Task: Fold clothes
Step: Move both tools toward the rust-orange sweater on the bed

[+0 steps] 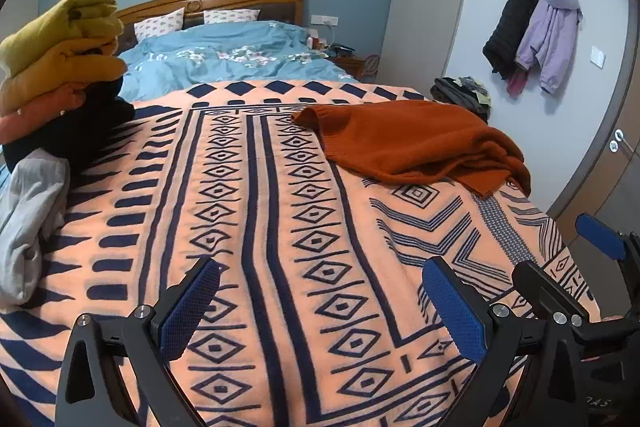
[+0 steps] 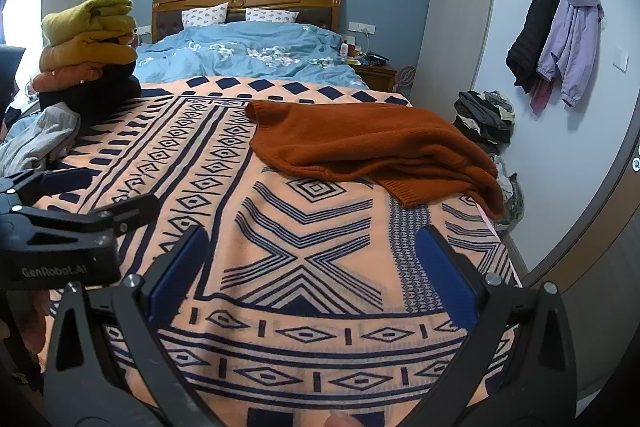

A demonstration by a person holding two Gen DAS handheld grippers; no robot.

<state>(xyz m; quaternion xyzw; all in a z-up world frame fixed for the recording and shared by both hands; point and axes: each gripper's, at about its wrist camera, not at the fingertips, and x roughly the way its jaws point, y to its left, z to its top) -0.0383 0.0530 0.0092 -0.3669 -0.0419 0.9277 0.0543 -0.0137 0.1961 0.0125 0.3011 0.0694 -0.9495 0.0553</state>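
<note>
Rust sweater [image 1: 416,143] on blanket [image 1: 256,227] (unfolded)

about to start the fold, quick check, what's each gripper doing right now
left gripper: open, nothing between its fingers, above the patterned blanket.
right gripper: open, holding nothing, short of the rust sweater.
</note>
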